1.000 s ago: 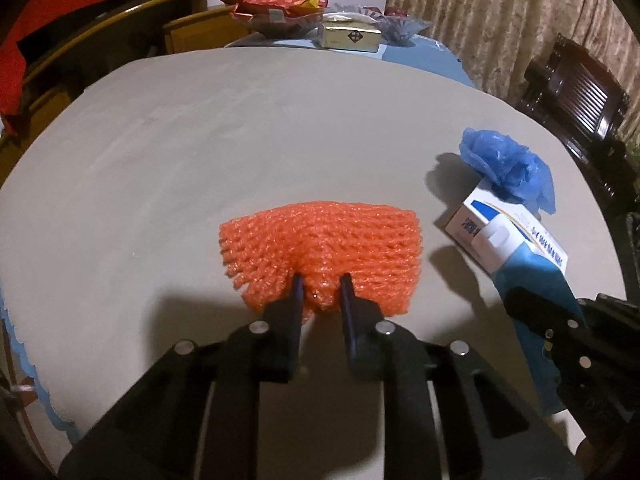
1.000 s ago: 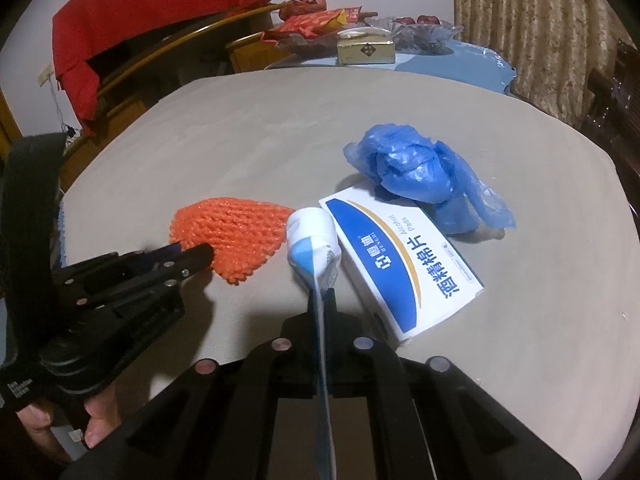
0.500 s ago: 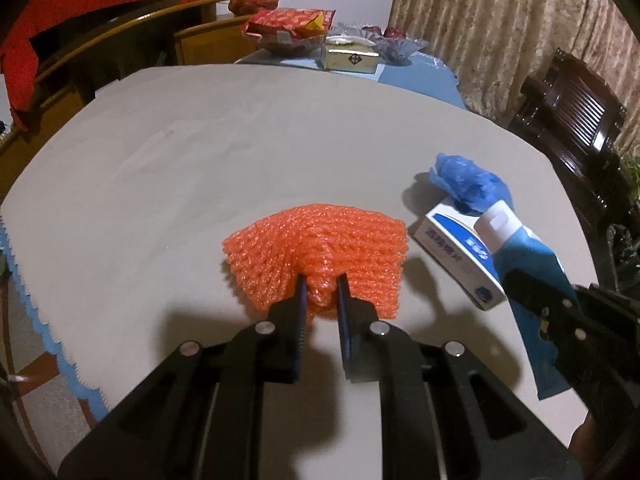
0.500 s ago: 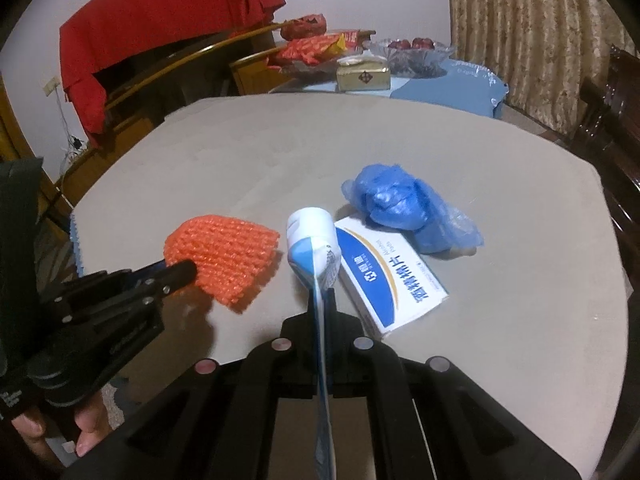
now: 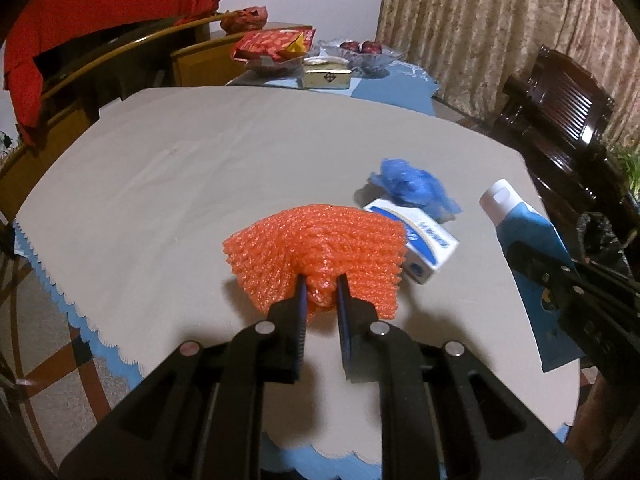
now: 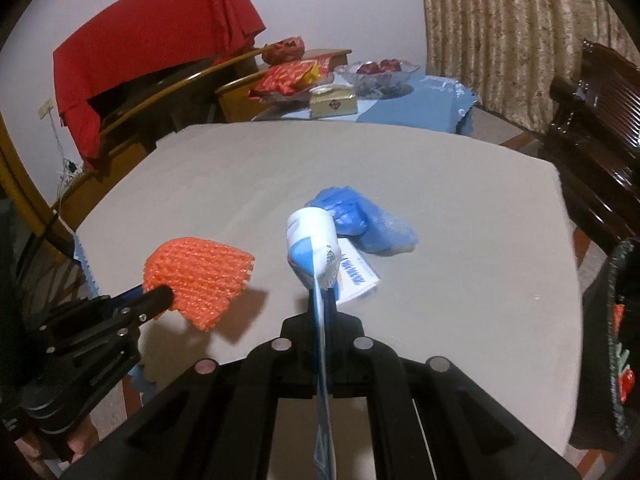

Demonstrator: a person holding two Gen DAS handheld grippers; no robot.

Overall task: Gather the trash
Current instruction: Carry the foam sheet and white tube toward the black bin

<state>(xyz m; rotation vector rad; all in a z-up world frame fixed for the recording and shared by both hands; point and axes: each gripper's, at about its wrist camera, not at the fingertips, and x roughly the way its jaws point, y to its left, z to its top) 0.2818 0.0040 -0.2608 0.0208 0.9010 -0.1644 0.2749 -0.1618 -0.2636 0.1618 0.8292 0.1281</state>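
My left gripper (image 5: 322, 286) is shut on an orange foam net (image 5: 320, 246) and holds it above the table's near edge; the net also shows in the right wrist view (image 6: 200, 276). My right gripper (image 6: 322, 300) is shut on a flattened blue and white tube (image 6: 314, 248), held up off the table; the tube shows at the right of the left wrist view (image 5: 524, 232). A white and blue box (image 5: 424, 244) and a crumpled blue plastic bag (image 5: 412, 186) lie on the beige tablecloth (image 5: 200, 176).
A black trash bag (image 6: 618, 320) hangs at the table's right side. A dark wooden chair (image 5: 560, 104) stands at the right. A far table holds snack packets (image 5: 272, 42), a gold box (image 5: 326, 76) and a glass fruit bowl (image 6: 378, 70).
Both grippers have risen and pulled back from the table with the net and the tube in them. The box and blue bag now look farther away.
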